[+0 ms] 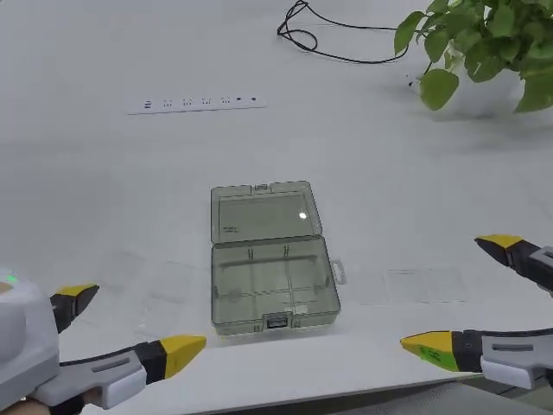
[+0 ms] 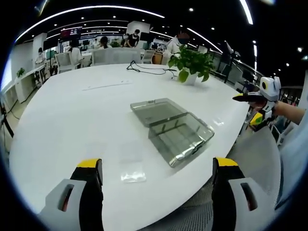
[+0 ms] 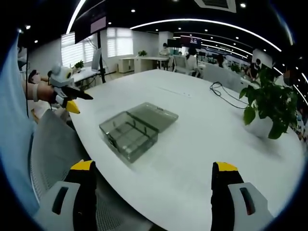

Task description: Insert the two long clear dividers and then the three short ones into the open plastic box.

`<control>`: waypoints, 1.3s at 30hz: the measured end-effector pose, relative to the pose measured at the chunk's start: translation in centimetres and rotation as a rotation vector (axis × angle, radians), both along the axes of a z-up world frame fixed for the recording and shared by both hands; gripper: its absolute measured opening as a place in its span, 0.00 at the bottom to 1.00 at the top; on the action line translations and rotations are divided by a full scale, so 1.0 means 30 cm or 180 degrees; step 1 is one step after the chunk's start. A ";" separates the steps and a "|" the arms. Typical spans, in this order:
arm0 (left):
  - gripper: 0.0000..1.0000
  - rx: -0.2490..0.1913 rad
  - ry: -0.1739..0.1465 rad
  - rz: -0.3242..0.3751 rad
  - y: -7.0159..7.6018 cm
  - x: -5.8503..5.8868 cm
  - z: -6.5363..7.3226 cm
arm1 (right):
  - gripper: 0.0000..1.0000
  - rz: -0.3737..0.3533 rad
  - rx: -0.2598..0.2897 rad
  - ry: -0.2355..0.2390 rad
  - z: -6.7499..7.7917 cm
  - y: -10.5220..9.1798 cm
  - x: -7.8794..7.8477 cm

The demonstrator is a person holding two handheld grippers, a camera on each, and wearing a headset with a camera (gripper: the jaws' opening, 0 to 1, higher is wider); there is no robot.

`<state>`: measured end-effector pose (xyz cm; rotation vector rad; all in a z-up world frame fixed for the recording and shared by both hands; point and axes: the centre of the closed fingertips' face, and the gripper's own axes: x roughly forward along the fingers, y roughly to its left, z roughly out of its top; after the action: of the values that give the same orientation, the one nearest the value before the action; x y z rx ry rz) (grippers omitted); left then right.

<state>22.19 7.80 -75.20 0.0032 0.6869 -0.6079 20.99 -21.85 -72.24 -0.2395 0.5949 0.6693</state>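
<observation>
Head view: smoky translucent rectangular plastic box, left tongs and right tongs wide, empty.

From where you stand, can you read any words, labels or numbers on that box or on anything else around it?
No text here is legible.
Lid of the plastic box: a small pale imprint near its left edge, too small to read.
White strip on the far side of the table: a row of dark marks, too blurred to read.
Hanging screen in the left gripper view: lit reddish, illegible.
</observation>
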 end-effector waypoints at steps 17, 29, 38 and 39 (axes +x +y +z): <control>0.83 0.0353 0.0597 0.0082 0.027 0.047 -0.149 | 1.00 -0.0047 0.0077 0.0026 -0.014 0.007 0.003; 0.73 0.0716 0.0874 -0.0173 0.020 0.062 -0.251 | 1.00 -0.0136 0.0126 0.0050 -0.018 -0.008 -0.013; 0.59 0.0892 0.1019 -0.0097 0.041 0.079 -0.285 | 1.00 -0.0180 0.0150 0.0076 -0.025 -0.008 -0.023; 0.58 0.0910 0.1037 -0.0091 0.044 0.079 -0.287 | 1.00 -0.0183 0.0152 0.0077 -0.025 -0.008 -0.023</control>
<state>24.55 9.10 -83.80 0.1832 1.0876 -0.5381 20.28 -22.10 -73.00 -0.1693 0.6060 0.6308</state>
